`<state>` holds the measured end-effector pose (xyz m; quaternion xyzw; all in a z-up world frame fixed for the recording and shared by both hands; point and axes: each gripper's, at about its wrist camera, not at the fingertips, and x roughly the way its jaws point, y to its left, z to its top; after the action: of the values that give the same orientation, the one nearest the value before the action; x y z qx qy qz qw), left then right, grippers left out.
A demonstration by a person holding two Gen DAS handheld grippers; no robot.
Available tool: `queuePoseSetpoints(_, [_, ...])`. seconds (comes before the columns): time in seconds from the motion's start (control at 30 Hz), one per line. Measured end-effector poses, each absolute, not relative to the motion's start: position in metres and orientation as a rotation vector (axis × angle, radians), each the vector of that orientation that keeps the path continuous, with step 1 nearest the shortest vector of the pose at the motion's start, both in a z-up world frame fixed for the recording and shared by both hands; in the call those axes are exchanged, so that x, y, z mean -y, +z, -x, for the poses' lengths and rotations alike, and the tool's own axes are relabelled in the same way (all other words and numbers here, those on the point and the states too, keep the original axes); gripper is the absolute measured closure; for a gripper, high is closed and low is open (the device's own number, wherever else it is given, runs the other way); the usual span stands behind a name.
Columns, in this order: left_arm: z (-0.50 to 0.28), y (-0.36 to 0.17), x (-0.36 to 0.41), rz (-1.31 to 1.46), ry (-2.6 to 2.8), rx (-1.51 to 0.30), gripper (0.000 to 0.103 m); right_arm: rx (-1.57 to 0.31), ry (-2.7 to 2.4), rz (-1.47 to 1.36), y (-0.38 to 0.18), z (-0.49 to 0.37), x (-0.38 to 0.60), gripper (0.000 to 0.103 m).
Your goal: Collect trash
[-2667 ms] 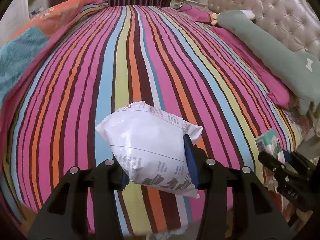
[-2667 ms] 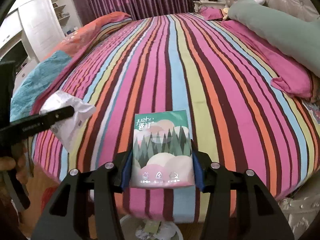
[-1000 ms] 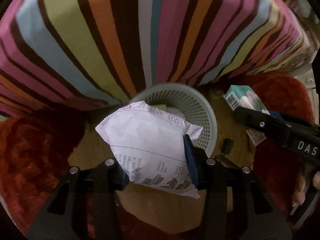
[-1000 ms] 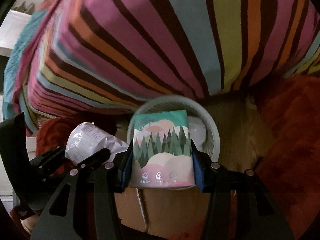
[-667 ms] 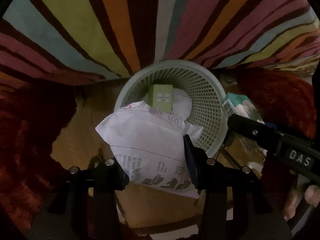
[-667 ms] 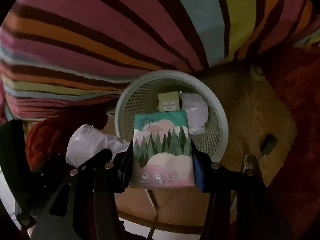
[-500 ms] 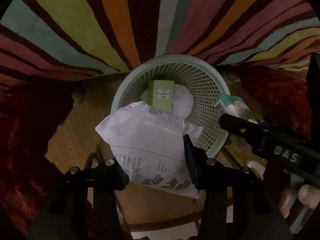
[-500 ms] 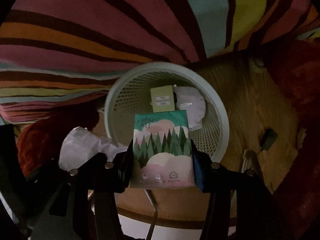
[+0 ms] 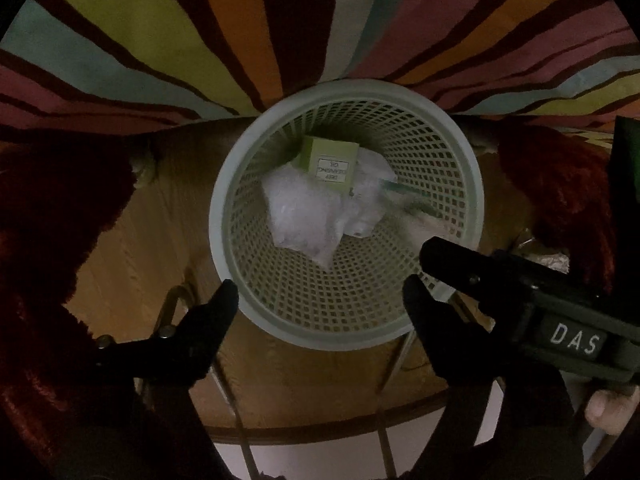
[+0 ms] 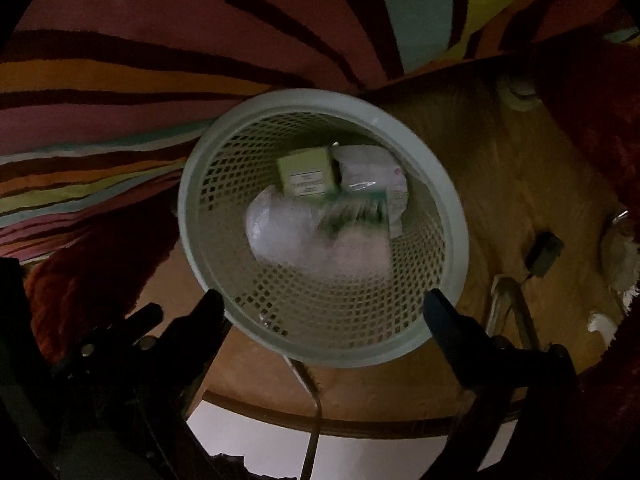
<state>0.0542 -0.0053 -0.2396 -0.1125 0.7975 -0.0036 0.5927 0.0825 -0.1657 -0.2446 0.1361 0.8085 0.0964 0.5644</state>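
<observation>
Floor: wooden boards by the striped bedspread (image 9: 168, 40), a red rug (image 9: 48, 208) left of the wastebasket.
Wastebasket (image 9: 224, 248): pale mesh, directly below both claws.
Trash: white wrapper (image 9: 304, 216), green box (image 9: 330, 162) and a blurred tissue pack (image 10: 356, 216), all inside the wastebasket.
Left claw (image 9: 320, 300): spread wide, holding nothing.
Right claw (image 10: 320, 308): wide apart, empty.
Doing it well: I'd lift straight up, clear of the wastebasket rim.

The plastic basket (image 9: 224, 216) with holes is looking smooth, the floor (image 9: 132, 240) is looking like shiny wood, the red rug (image 9: 48, 208) fluffy.
</observation>
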Motion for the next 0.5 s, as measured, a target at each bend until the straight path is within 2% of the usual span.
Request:
queuePoseSetpoints(0.27, [-0.056, -0.232, 0.006, 0.251, 0.004, -1.814, 0.021, -1.871, 0.214, -0.302, -0.239, -0.083, 0.164, 0.008])
queuePoseSetpoints(0.5, [-0.056, -0.2, 0.002, 0.242, -0.002, -1.714, 0.021, -1.733, 0.255, -0.271, -0.202, -0.083, 0.162, 0.008])
